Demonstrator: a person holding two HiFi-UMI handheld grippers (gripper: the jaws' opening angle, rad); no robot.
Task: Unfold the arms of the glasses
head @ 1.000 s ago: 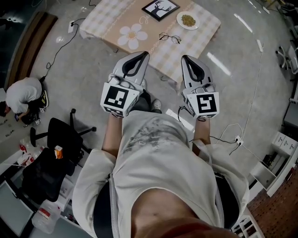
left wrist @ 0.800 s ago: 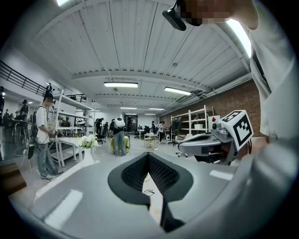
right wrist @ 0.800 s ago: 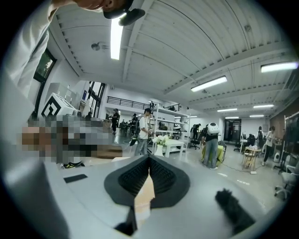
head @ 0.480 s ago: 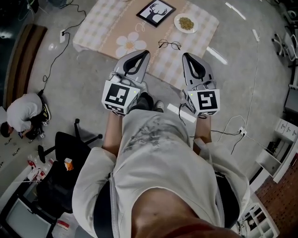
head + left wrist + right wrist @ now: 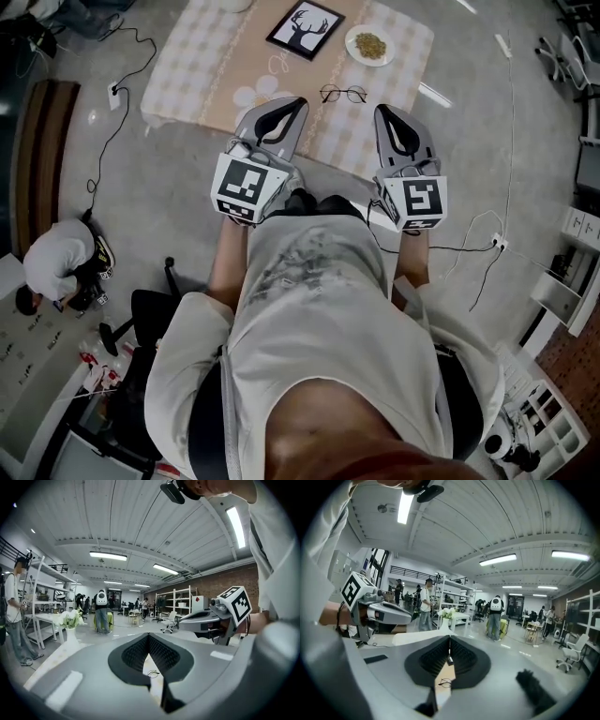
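Pressed together at the tips, the jaws of the left gripper (image 5: 298, 100) hold nothing. The right gripper (image 5: 382, 109) is likewise closed and empty. Both are held side by side in front of the person's chest, above the near edge of a low table (image 5: 187, 66).

Through the slot under each pair of closed tips, both gripper views show the glasses (image 5: 342, 93) small and well apart from the jaws. They lie on the table's checked cloth at about 12 o'clock from the grippers, roughly between the two lines they point along.

At 1 o'clock from the glasses sits a white plate (image 5: 369, 44) of food. At 11 o'clock lies a framed deer picture (image 5: 305, 28), and a flower print (image 5: 251, 95) marks the cloth at 9 o'clock.

Around the table is grey concrete floor (image 5: 169, 178) with cables trailing over it. At 8 o'clock in the head view a person (image 5: 52, 267) crouches near a black office chair (image 5: 141, 314). The gripper views show a long workshop with strip lights, metal shelving, a brick wall and people standing.
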